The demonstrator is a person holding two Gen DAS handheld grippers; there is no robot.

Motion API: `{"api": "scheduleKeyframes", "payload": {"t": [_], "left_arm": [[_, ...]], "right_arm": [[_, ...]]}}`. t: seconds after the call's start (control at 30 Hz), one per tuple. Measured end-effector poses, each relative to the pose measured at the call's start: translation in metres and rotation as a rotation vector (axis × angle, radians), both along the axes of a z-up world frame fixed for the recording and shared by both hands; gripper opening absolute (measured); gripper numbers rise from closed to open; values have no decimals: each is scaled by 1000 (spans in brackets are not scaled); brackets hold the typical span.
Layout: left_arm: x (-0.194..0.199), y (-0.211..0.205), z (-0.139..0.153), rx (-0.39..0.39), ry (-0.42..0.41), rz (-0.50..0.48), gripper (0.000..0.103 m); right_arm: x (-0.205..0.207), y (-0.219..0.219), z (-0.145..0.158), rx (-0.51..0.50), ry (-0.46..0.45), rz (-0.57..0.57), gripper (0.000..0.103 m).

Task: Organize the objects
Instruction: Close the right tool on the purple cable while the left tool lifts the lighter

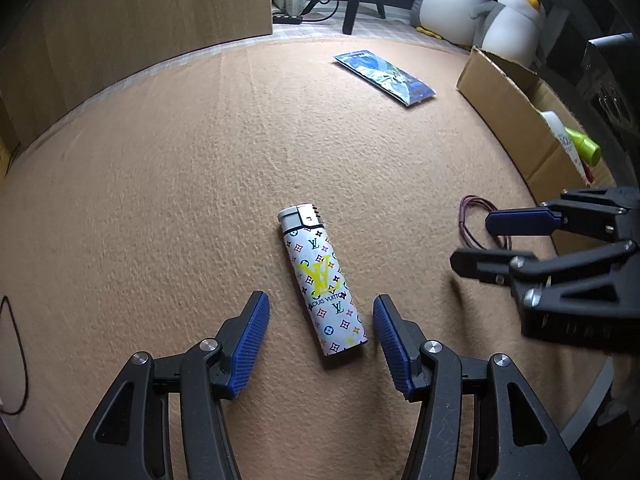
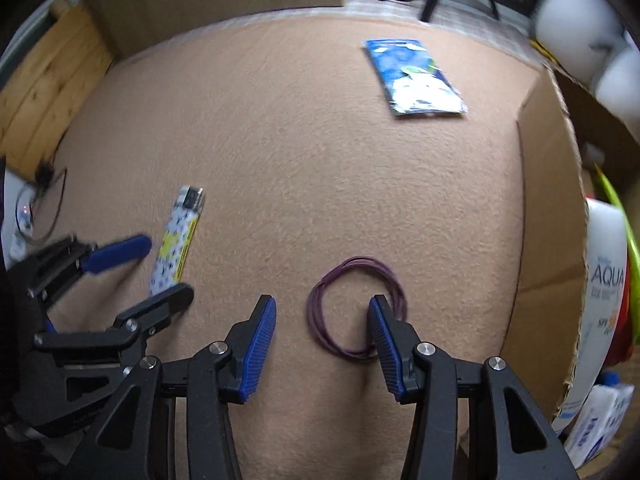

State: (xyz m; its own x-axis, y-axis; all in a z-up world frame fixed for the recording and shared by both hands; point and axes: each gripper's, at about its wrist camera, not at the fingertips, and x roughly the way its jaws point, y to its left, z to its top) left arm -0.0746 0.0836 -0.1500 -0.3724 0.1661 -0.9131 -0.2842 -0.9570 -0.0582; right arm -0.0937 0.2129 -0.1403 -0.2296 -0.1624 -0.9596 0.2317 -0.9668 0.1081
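Lighter (image 1: 322, 280) lies flat on the worktop (image 1: 160, 160), its base between the wide-open pads of the left hand-held gripper (image 1: 321, 334), nothing held. Purple band loop (image 2: 357, 307) lies under the right hand-held gripper (image 2: 322, 344), also spread and empty, one pad inside the ring. Risk: the lighter lies askew to the pads and may twist out on closing; the thin band may slip the pinch short of the box (image 2: 548, 216) at right.

Left gripper (image 1: 321, 322), right gripper (image 2: 322, 324): black frames, silver screws, ribbed blue jaws
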Motion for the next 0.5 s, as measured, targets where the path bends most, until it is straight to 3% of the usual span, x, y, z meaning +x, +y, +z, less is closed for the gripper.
{"api": "scheduleKeyframes", "payload": {"t": [0.17, 0.37, 0.5], "left_arm": [[-5, 1, 0, -30, 11, -14, 52], [-11, -14, 1, 15, 10, 28, 25], [-14, -27, 1, 84, -12, 67, 25]], "right_arm": [[6, -17, -1, 106, 41, 95, 42], [5, -17, 2, 105, 41, 113, 12], [5, -11, 2, 85, 44, 84, 3]]}}
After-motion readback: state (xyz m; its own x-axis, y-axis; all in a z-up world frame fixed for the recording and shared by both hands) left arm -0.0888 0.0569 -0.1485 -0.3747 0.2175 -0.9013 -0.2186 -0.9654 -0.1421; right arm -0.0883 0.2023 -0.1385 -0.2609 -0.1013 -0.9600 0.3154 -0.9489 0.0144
